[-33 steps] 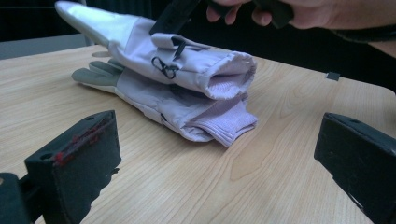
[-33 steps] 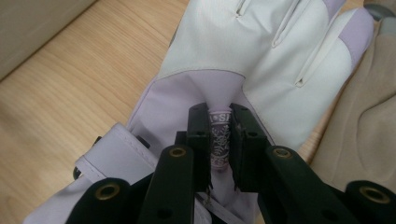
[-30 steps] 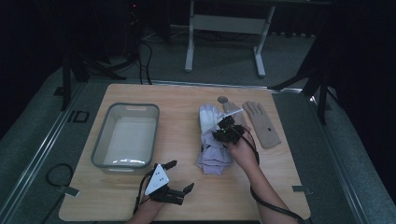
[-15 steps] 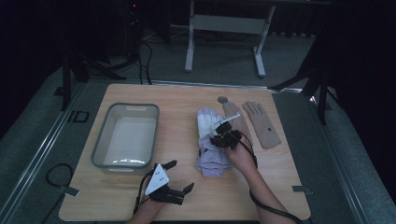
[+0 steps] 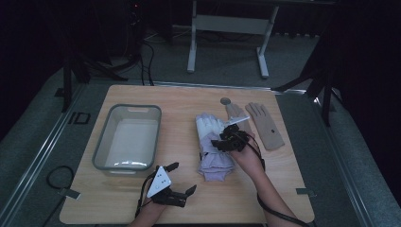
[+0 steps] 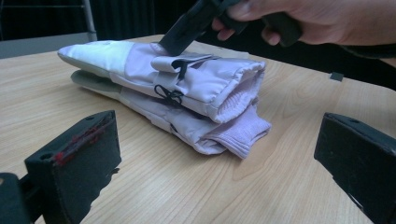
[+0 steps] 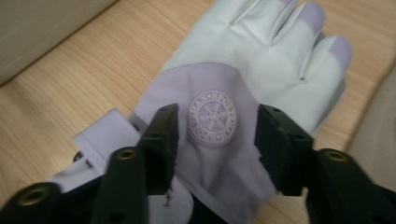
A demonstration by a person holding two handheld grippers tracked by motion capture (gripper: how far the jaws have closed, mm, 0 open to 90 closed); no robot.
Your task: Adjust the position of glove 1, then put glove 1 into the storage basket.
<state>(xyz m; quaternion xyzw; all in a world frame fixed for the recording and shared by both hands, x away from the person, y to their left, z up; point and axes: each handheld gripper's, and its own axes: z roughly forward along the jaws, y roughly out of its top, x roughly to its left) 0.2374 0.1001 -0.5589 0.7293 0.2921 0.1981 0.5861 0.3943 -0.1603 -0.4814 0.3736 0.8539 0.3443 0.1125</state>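
Your right tool (image 5: 226, 140) is positioned over the lilac-and-white gloves (image 5: 213, 146), with its jaws spread either side of the round snowflake badge (image 7: 212, 117) on the upper glove; the jaws grip nothing. Your left tool (image 5: 176, 182) rests low near the front edge of the table (image 5: 189, 101), jaws spread wide and empty, pointing toward the gloves' cuffs.

Reference layout, largest to smallest:
1. Table: light wood, carrying all items.
2. Grey bin (image 5: 127, 137): left half of the table, well apart from the gloves.
3. Lilac-and-white gloves: stacked one on the other at table centre, fingers pointing away from you, knitted cuffs toward you.
4. Beige glove (image 5: 265, 125): lies flat just right of the stacked pair.
5. Small round grey disc (image 5: 225, 101): beyond the gloves, near the far edge.
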